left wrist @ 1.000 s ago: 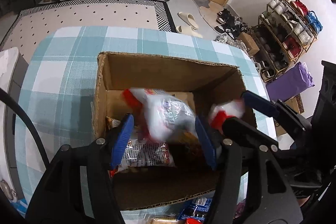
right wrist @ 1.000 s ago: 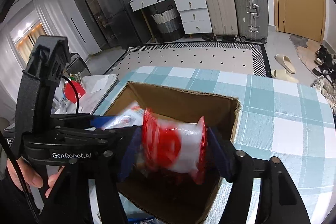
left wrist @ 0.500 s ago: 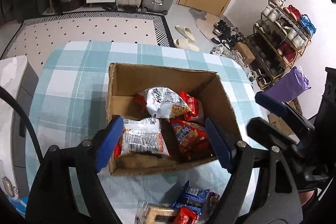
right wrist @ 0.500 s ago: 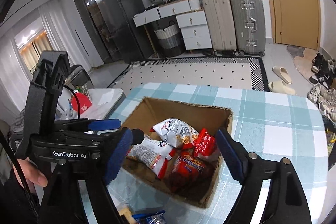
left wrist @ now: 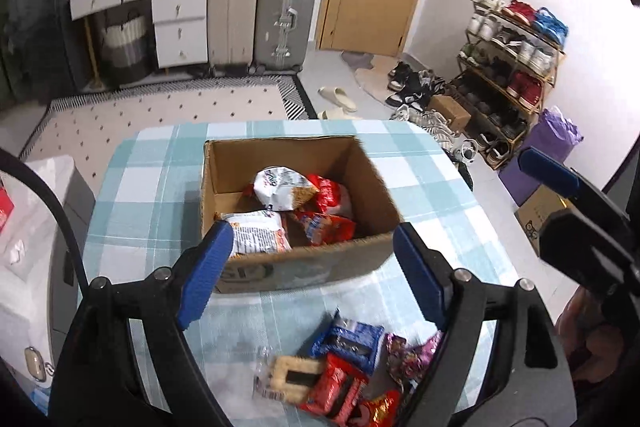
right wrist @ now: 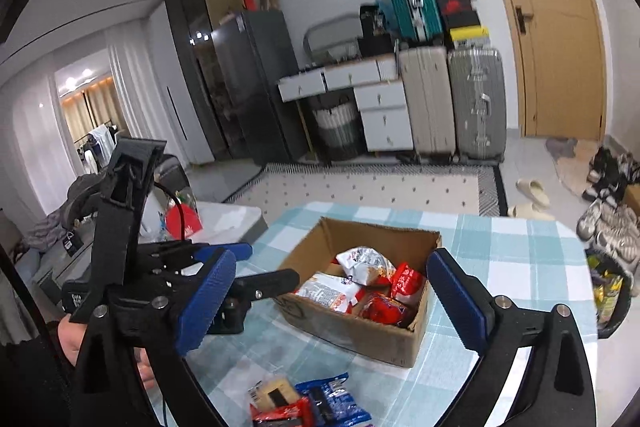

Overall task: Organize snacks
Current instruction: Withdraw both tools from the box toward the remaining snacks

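Observation:
An open cardboard box (left wrist: 384, 203) (right wrist: 360, 335) stands on the checked table. It holds white snack bags (left wrist: 280, 187) (right wrist: 360, 261) and red snack bags (left wrist: 332, 223) (right wrist: 384, 309). A pile of loose snacks (left wrist: 340, 367) (right wrist: 304, 407) lies on the table in front of the box: a blue packet, red packets, a purple one and a clear-wrapped biscuit pack. My left gripper (left wrist: 310, 267) is open and empty, raised above the box's near wall. My right gripper (right wrist: 332, 299) is open and empty, raised in front of the box. The left gripper also shows in the right wrist view (right wrist: 248, 271).
The table has a teal and white checked cloth (left wrist: 136, 195). A white side unit (left wrist: 28, 227) stands to its left. Suitcases (left wrist: 256, 15), drawers and a door line the far wall. A shoe rack (left wrist: 516, 55) stands at right.
Both grippers let go of their snack bags into the box, opened, and pulled back and up. The box now looks smaller and the loose pile has come into view.

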`<state>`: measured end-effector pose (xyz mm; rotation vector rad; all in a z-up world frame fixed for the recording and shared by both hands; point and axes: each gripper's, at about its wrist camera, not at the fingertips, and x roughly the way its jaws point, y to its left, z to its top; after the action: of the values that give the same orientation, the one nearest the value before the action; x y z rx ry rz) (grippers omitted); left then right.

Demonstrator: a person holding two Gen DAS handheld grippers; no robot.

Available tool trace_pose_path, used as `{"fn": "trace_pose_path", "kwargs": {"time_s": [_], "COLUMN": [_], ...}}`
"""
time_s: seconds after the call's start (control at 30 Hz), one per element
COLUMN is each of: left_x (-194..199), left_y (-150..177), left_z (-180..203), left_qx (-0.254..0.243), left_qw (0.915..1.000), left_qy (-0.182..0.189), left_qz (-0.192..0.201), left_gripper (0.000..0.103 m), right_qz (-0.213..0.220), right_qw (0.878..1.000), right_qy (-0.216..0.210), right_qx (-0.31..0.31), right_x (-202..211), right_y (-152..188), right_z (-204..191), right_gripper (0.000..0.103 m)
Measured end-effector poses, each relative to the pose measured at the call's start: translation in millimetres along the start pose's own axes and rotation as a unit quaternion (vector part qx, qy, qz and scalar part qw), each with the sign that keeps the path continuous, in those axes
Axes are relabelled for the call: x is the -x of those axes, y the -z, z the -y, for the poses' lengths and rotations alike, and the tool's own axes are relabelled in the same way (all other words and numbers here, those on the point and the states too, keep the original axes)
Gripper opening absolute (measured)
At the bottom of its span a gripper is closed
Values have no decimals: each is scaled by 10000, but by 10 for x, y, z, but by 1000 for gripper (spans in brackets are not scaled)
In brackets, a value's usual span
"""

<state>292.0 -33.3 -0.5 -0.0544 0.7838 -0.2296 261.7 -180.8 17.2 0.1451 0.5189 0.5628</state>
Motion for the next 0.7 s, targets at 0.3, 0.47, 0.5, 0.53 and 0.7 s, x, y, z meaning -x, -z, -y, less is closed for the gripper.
{"fn": "trace_pose_path", "kwargs": {"time_s": [0.3, 0.47, 0.5, 0.53, 0.7], "left_x": [551, 775, 794, 827, 981], "left_y": [518, 897, 962, 1022, 1363], "left_z": [254, 315, 305, 287, 227], "left_qx": [-26, -122, -68, 10, 265], "left_qw": [9995, 9989, 9989, 9987, 9982], "left_qy": [39, -62, -26, -1, 3], "left_qz": [326, 458, 467, 509, 543], "left_gripper": [84, 85, 85, 85, 90], "right_qz": [422, 360, 327, 303, 158], "right_qw": [9990, 9986, 9987, 9987, 9984], "right_qy": [96, 146, 164, 210, 294], "right_qx": [-99, -345, -353, -356, -446], "right_x": [668, 900, 914, 946, 1026], "right_y": [384, 691, 728, 772, 1009], "right_z": [-223, -221, -230, -229, -237], "right_gripper": [102, 102, 102, 102, 102]}}
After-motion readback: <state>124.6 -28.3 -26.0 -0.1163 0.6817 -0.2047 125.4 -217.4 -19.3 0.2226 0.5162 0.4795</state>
